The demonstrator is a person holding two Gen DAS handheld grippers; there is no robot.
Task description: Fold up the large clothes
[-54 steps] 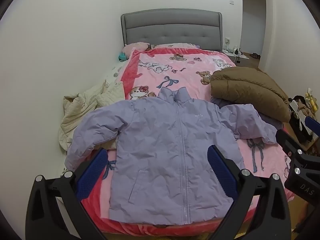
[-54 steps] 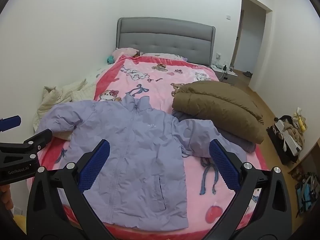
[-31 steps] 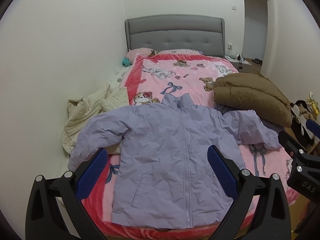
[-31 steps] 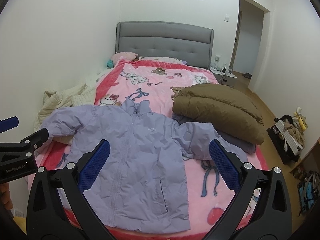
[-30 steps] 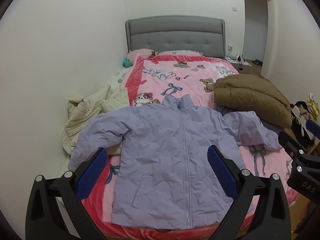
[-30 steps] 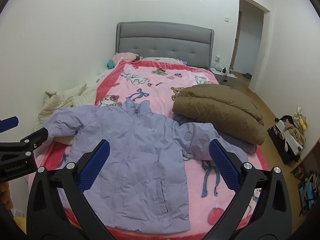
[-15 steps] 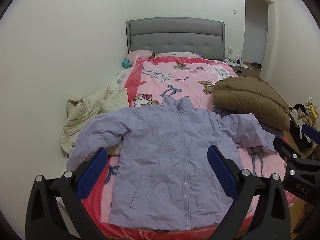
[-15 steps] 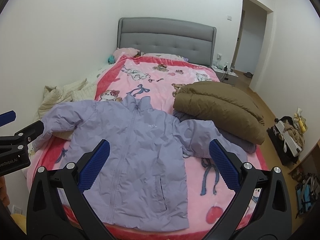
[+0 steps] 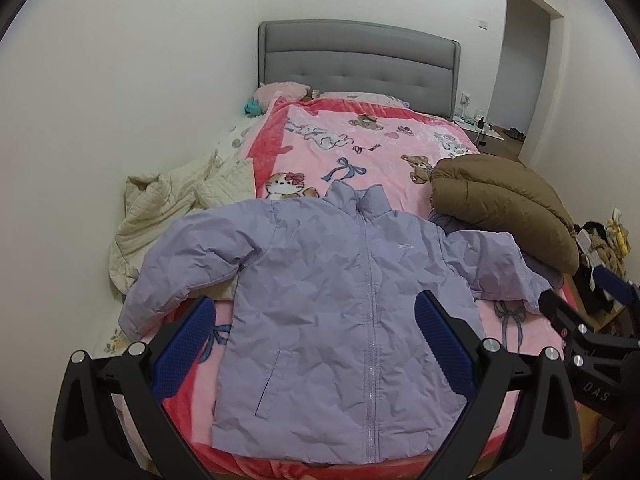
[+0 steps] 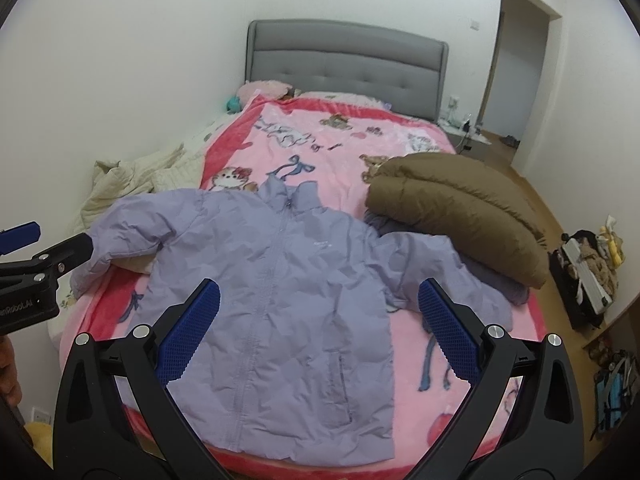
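Note:
A lilac zip-up puffer jacket (image 9: 340, 312) lies flat, front up, across the foot of the bed, collar toward the headboard and both sleeves spread out; it also shows in the right wrist view (image 10: 280, 300). My left gripper (image 9: 316, 344) is open and empty, held above the jacket's lower half. My right gripper (image 10: 320, 332) is open and empty, above the jacket's right side. Each gripper shows at the edge of the other's view.
The bed has a pink cartoon blanket (image 9: 372, 148) and a grey headboard (image 9: 356, 64). A folded brown puffer coat (image 9: 504, 208) lies on the right over a grey garment. A cream quilted garment (image 9: 172, 208) lies bunched at the left wall. Bags (image 10: 588, 276) sit on the floor at right.
Both grippers have drifted slightly, tilting up and then easing toward the bed. The jacket has not moved and both grippers stay open.

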